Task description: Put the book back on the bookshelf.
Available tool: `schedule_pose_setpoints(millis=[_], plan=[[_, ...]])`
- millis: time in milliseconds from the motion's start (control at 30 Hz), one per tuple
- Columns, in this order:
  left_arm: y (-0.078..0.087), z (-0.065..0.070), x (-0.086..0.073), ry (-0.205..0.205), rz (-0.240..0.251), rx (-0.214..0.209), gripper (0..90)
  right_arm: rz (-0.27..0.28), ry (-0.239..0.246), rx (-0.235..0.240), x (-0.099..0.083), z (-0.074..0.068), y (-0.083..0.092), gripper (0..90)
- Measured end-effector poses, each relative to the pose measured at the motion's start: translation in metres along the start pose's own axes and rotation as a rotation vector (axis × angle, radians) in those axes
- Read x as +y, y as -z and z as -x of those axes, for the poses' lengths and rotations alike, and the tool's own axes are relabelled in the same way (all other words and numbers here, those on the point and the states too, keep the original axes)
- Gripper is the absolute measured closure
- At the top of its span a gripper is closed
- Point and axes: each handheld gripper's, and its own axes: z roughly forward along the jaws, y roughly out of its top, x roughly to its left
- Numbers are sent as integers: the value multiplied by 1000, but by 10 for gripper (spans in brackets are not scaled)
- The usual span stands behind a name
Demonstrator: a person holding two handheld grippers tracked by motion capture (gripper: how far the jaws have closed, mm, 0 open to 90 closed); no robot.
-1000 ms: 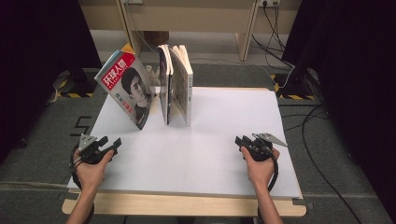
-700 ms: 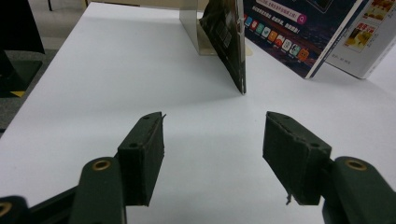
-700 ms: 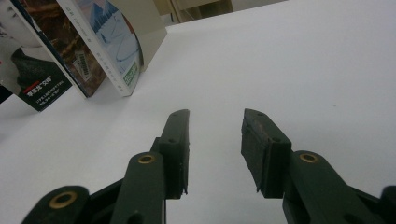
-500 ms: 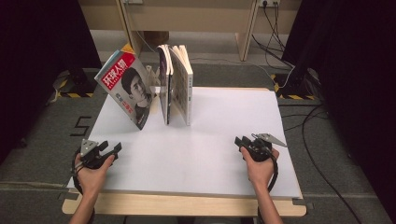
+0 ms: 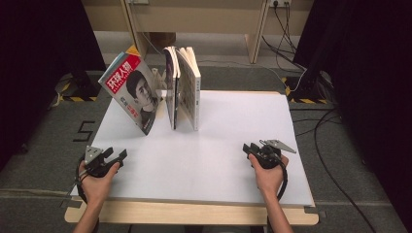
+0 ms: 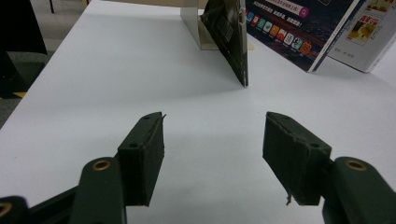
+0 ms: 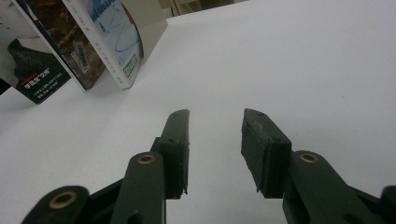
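Since the earlier frame, little has shifted: only the left gripper (image 5: 114,158) has been eased slightly nearer the table's (image 5: 233,126) front-left edge. At the table's far-left part a tilted magazine (image 5: 132,92) is leaned beside two upright books (image 5: 184,87), well apart from both grippers. Both the left and the right gripper (image 5: 248,149) are held with jaws parted, nothing between them

On the white rectangular tabletop (image 5: 218,160), the red-titled portrait-cover magazine (image 5: 131,92) leans at the far left, just left of two upright pale-covered books (image 5: 187,87), while the left claw (image 5: 114,158) and right claw (image 5: 250,149) sit near opposite front corners.
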Motion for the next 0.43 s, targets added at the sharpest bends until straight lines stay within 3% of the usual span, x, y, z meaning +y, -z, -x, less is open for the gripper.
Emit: schedule_pose_setpoints(millis=[433], plan=[[-1, 2, 0, -17, -3, 6, 384, -5, 5, 1, -2, 0, -1, 624]])
